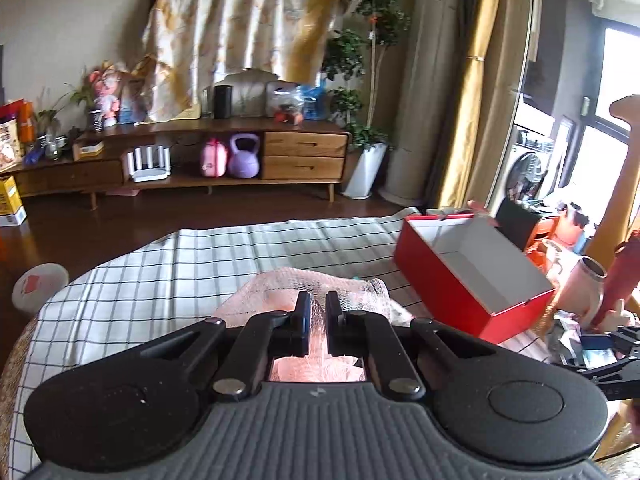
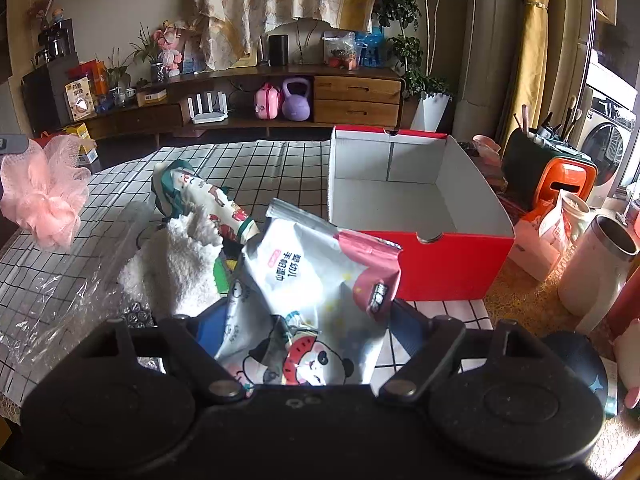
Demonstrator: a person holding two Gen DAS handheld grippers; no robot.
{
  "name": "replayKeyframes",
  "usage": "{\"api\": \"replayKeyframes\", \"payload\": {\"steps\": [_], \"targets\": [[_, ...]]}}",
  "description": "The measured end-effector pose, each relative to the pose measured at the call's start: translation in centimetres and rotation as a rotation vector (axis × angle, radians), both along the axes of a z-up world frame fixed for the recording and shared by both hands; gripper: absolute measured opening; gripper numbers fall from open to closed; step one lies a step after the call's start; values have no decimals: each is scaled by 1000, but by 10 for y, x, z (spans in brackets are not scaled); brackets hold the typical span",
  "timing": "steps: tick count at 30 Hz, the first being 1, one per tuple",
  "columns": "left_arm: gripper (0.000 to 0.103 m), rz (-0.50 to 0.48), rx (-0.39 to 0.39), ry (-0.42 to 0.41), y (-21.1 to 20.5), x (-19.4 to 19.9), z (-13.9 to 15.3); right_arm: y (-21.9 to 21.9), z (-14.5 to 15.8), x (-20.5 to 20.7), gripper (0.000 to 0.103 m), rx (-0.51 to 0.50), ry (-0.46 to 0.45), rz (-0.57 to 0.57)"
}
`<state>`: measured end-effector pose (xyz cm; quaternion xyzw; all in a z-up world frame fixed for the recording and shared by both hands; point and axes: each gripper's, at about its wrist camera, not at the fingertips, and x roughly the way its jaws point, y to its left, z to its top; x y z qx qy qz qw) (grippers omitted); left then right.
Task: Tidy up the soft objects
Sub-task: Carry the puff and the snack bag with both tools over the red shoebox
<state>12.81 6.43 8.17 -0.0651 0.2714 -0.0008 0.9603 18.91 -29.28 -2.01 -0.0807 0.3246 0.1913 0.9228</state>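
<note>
My left gripper (image 1: 317, 322) is shut on a pink mesh bath pouf (image 1: 320, 292) and holds it above the checked tablecloth (image 1: 160, 272); the pouf also shows in the right wrist view (image 2: 44, 192), at the far left. My right gripper (image 2: 308, 332) is closed on a white and pink panda snack bag (image 2: 312, 280), lifted in front of the red box (image 2: 440, 260). The box is open with a white, empty inside, and shows in the left wrist view (image 1: 472, 276) at the right. A white fluffy towel (image 2: 176, 264) and a patterned sock (image 2: 208, 200) lie on the cloth.
Clear plastic wrap (image 2: 60, 292) lies at the left. A steel tumbler (image 2: 596, 264), an orange bin (image 2: 564, 180) and paper bags (image 2: 544, 232) stand right of the box. A wooden TV cabinet (image 1: 200, 160) lines the far wall.
</note>
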Motion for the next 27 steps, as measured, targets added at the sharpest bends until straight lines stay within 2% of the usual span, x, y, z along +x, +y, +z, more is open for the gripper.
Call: {"api": "replayKeyframes", "payload": {"steps": [12, 22, 27], "targets": [[7, -209, 21, 2, -102, 72, 31, -22, 20, 53, 82, -25, 16, -36], [7, -278, 11, -7, -174, 162, 33, -42, 29, 127, 82, -73, 7, -84], [7, -302, 32, -9, -208, 203, 27, -46, 27, 164, 82, -99, -1, -108]]}}
